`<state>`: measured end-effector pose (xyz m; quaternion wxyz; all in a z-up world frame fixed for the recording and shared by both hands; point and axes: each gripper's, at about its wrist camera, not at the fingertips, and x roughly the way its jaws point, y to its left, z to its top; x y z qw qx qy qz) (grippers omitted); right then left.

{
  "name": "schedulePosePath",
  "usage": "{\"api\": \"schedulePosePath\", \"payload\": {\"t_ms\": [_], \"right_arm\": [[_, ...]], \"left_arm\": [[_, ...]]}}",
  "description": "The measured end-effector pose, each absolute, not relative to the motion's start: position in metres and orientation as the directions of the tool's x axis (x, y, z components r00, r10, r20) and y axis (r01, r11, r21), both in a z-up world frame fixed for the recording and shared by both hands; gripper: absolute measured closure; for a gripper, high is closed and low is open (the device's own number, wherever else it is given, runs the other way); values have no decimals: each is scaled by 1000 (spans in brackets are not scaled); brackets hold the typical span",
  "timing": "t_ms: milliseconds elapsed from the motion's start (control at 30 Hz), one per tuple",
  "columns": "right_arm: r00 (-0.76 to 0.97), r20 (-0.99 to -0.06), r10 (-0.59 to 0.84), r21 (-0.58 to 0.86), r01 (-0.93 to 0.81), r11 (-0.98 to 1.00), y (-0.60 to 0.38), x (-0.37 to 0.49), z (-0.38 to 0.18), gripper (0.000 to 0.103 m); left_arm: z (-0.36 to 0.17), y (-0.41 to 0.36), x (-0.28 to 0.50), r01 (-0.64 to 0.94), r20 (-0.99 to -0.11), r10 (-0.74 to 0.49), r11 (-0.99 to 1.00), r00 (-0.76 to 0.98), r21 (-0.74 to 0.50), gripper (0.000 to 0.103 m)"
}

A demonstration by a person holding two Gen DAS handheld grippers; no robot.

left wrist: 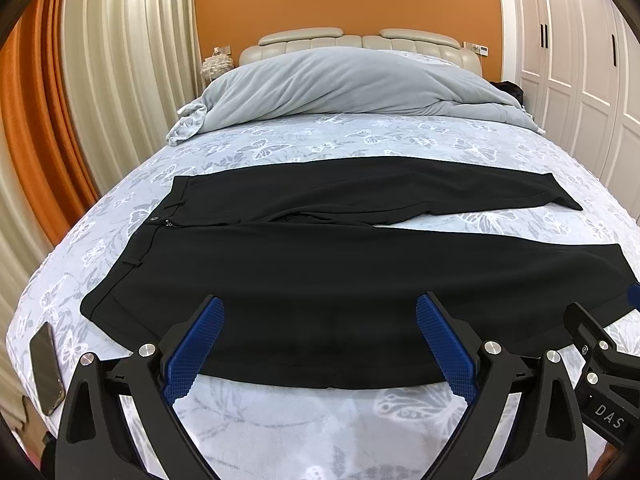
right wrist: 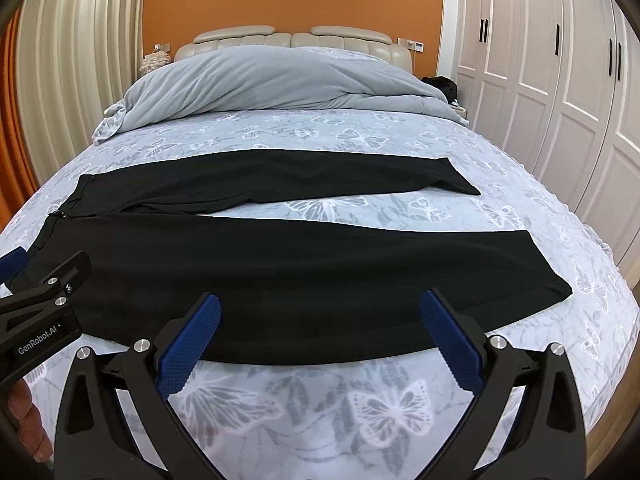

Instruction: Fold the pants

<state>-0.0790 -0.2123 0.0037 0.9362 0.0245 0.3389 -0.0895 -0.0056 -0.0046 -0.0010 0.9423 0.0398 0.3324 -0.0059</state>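
Observation:
Black pants [left wrist: 320, 264] lie flat across the bed, waistband at the left, both legs running right and spread apart in a V. They also show in the right wrist view [right wrist: 280, 272]. My left gripper [left wrist: 320, 312] is open and empty, hovering over the near leg's front edge. My right gripper [right wrist: 320, 312] is open and empty over the same leg, further toward the cuff. Each gripper's body shows at the edge of the other's view.
The bed [left wrist: 320, 420] has a pale butterfly sheet. A grey duvet [left wrist: 340, 84] is heaped at the headboard. A phone [left wrist: 46, 368] lies at the bed's near left edge. White wardrobes [right wrist: 560, 60] stand right, curtains [left wrist: 80, 80] left.

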Motion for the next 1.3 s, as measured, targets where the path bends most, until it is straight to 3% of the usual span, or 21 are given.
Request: {"api": "schedulePosePath", "payload": {"t_ms": [1300], "right_arm": [[754,-639,-154,-15,188,982,-215,-79,2,5]], "left_arm": [[-10,-4,-3,35,-637,28,996,771,86,8]]}}
